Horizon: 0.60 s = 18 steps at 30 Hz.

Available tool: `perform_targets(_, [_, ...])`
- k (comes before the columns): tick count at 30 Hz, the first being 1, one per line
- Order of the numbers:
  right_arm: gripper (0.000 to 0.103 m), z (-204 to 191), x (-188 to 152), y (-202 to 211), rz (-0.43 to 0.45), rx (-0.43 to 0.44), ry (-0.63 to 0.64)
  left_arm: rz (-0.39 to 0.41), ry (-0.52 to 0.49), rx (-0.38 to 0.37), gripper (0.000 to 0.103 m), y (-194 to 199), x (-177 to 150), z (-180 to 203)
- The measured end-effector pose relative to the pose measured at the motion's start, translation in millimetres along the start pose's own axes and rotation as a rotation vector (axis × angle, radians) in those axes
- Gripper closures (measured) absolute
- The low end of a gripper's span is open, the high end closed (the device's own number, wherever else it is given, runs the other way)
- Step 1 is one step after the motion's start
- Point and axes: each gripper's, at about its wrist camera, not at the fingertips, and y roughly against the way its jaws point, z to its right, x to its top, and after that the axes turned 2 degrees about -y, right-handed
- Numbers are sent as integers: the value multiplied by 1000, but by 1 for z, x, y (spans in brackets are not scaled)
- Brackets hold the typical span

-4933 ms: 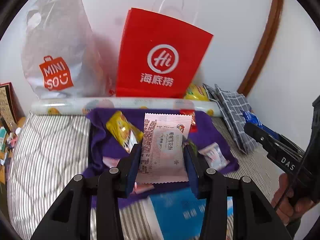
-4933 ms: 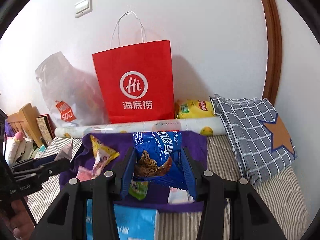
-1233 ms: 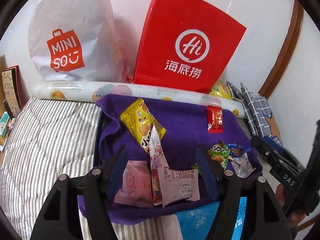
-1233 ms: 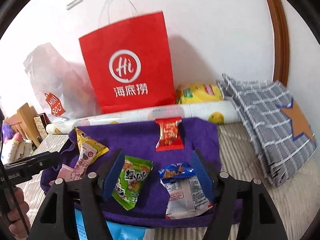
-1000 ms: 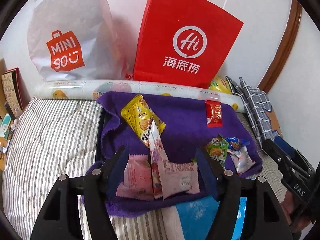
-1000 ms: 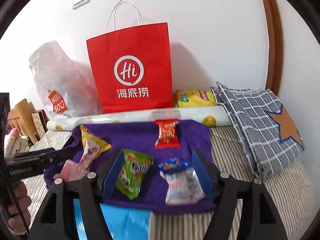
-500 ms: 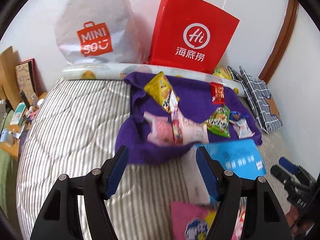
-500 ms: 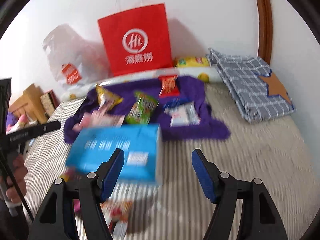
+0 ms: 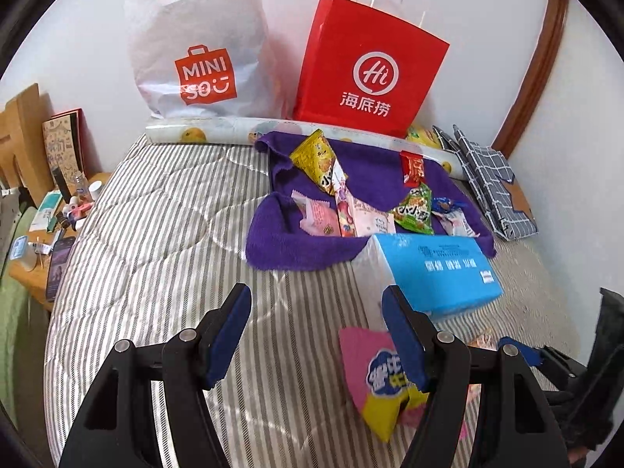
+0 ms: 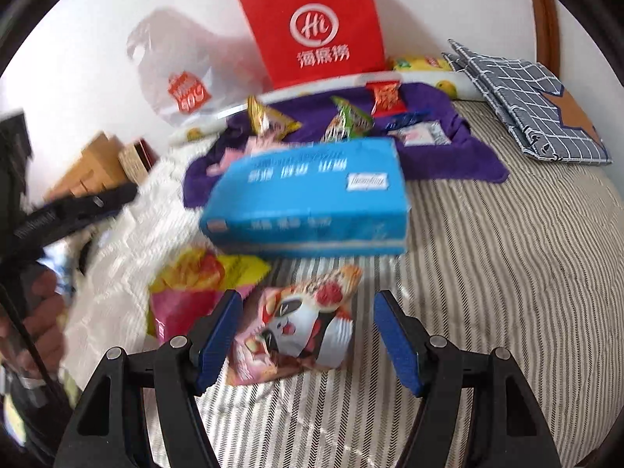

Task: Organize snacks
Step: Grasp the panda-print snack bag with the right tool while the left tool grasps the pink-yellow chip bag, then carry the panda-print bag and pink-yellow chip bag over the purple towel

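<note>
**Both grippers empty above the bed**

We see the left gripper (image 9: 316, 335) with jaws apart over bare striped bedding (image 9: 156, 234), grasping nothing; a pink and yellow snack bag (image 9: 374, 382) lies at lower right of its frame. The right gripper (image 10: 306, 339) is likewise released, its jaws straddling a panda-print snack packet (image 10: 300, 327) without pressing it. Beyond lies a blue box (image 10: 312, 199), then the purple towel (image 9: 280, 241) carrying sorted snacks at upper centre.

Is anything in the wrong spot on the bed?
Yes. Most snacks lie on the purple towel, but a pink and yellow packet and a panda packet lie apart on the striped bedding, on the near side of the blue box.
</note>
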Motion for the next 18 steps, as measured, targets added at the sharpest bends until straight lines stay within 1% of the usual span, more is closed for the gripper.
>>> perform_targets(4, [35,-7,-9,-18,-47,12,13,-19,-3,-10,34,2,-11,-2])
perform_targets(9, [35,-4,-11,-23,-45,20,12,-53,-3,-32,34,-4,-22,-1])
perform_targets(11, [49,-1,-11,-19,-39,38,5,-67,0,-57,34,-7,-24,1])
perform_targets(13, [57,2,-9,-14,-27,40,4,-81,1,-80,34,-11,-25,4])
perform_targets(18, [59,16,-6,6,30,19,-16,-114,-21,-152,34,-20,-29,22])
